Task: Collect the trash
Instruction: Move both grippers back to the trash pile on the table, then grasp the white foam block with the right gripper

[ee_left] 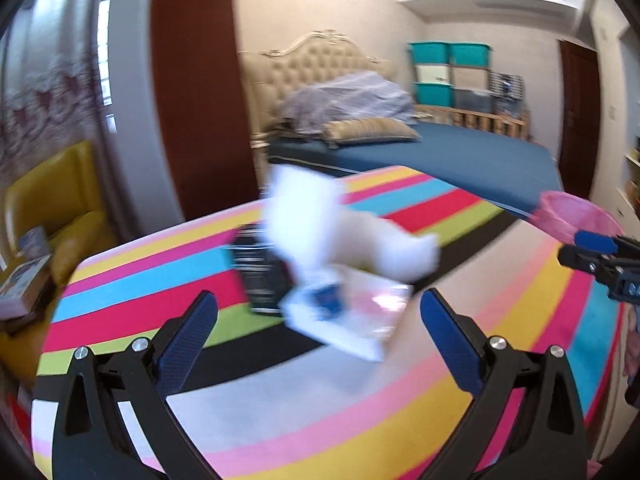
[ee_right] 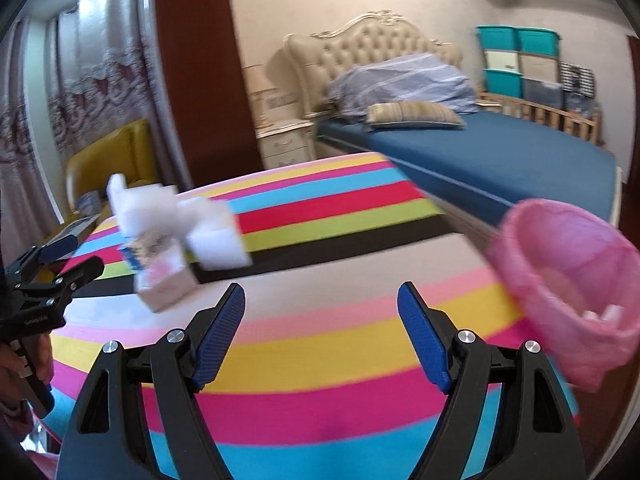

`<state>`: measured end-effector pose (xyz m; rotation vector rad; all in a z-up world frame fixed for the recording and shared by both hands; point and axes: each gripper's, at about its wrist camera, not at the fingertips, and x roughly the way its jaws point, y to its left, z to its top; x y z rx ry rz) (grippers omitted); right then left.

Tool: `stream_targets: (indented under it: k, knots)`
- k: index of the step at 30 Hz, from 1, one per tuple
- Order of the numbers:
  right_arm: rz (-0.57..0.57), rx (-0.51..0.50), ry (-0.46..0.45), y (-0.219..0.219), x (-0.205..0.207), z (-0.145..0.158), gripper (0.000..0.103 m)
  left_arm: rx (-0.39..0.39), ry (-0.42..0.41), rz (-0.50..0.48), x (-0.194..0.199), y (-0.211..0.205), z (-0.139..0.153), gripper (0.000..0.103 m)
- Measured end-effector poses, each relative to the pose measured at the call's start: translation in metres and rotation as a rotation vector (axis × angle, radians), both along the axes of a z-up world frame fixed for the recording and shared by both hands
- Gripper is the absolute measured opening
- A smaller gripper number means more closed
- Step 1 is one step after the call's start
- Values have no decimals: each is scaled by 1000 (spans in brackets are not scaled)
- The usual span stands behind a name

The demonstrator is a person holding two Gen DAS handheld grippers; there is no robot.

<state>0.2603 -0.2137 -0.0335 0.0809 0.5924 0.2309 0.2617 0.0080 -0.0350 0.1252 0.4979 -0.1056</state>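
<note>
On the striped table, blurred white crumpled tissue is seen piled over a small white packet beside a dark object. The left gripper is held spread wide and empty just before this pile. The right gripper is likewise spread and empty, with a pink-lined bin near it on the right.

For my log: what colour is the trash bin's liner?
Pink liner, clearest in the right wrist view.
</note>
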Motion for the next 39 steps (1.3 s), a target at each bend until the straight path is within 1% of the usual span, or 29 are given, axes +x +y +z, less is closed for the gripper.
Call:
stream_targets:
  k: [5,9,12,14,16,21,24,28,31,33,37,38,39]
  knots:
    - [105,-19,12,55,12,1,75,-27,-8,116,1,62,-1,98]
    - [178,-53,19,98,21,2,75,-31,0,199,-3,104,-5,98]
    - [209,-68,6,124,29,5,75,-57,23,260,-9,135,-11,98]
    - [222,-78,-7,138,34,9,75,-79,36,282,-13,152,-13,98]
    - [235,-82,-16,149,40,13,75,-84,42,299,-18,164,-15,98]
    - [235,-103,-50,174,53,18,75,-74,51,305,-18,174,-21,98]
    - [233,-108,-69,184,59,20,75,-82,53,308,-19,167,-21,98]
    - [236,-153,-75,201,68,17,75,-86,47,322,-21,163,-20,98]
    - [220,-191,-96,211,73,17,75,-66,22,339,-25,159,-18,98]
    - [215,-208,-110,214,77,17,75,-52,10,343,-27,156,-17,98]
    - [202,-227,-108,215,83,13,74,-40,3,341,-27,154,-17,98]
    - [202,-227,-104,213,84,12,73,-40,5,342,-26,154,-18,98]
    - [198,-232,-102,212,85,11,63,-42,8,343,-26,154,-18,98]
